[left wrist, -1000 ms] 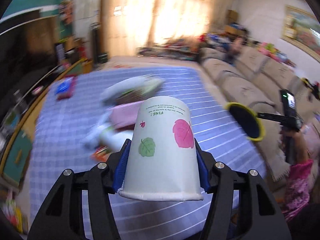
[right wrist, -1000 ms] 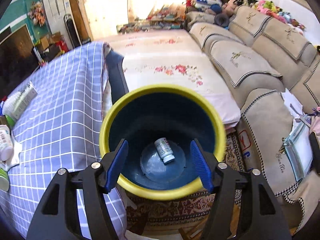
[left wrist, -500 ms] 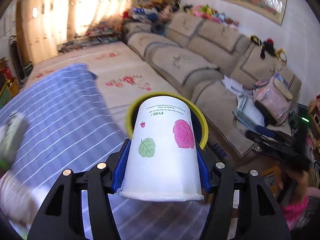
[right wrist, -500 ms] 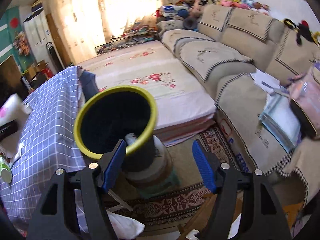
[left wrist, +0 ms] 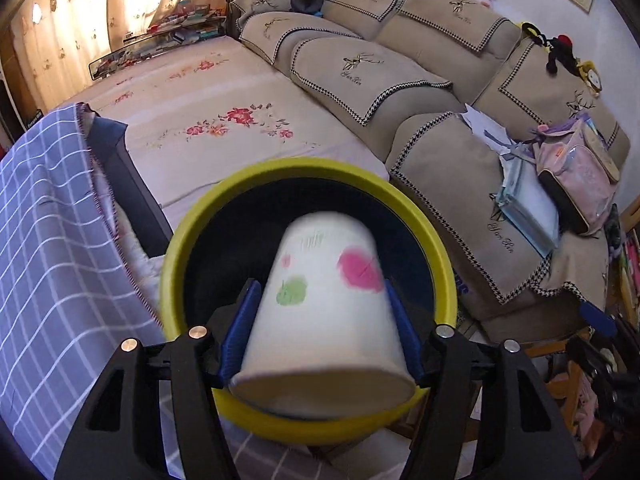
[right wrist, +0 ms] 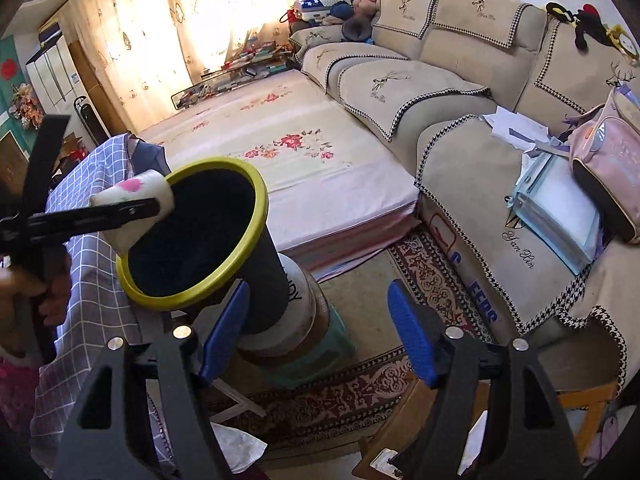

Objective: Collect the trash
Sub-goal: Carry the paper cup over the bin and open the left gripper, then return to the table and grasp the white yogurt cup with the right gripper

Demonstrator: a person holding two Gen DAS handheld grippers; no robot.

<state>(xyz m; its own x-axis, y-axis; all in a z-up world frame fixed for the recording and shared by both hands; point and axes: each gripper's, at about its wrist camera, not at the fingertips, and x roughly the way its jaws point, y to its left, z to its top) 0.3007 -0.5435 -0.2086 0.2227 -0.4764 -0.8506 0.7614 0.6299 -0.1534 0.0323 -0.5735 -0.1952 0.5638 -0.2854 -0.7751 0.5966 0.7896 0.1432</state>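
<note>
Two hand-held grippers are working near a round, dark bin with a glossy yellow rim (left wrist: 308, 168); the left gripper (left wrist: 320, 332) is pointing down into its mouth with a white tapered paper cup printed with a pink and a green leaf (left wrist: 324, 304) between its blue ribbed pads (left wrist: 240, 334). Its jaws are opening; the cup is blurring and tilting, its wide rolled lip nearest the lens and its narrow base aimed into the dark hollow of the bin, and a thin gap is showing at the pad on the left of the view, so the pads look to be letting go.

From the right wrist view the same cup (right wrist: 136, 200) is hanging over the near edge of the bin's rim (right wrist: 256, 200), crossed by a black arm of the left gripper (right wrist: 80, 216); the bin is sitting tilted on a pale cylindrical tub atop a green plastic stool (right wrist: 320, 356). The right gripper (right wrist: 316, 332) is holding nothing; its jaws are opening, blue pads well apart, over a patterned red woven rug (right wrist: 424, 272).

Beside the bin a lavender checked cloth (left wrist: 44, 240) is draping over a table; a beige upholstered sofa with houndstooth trim (left wrist: 400, 64) is curving behind.
</note>
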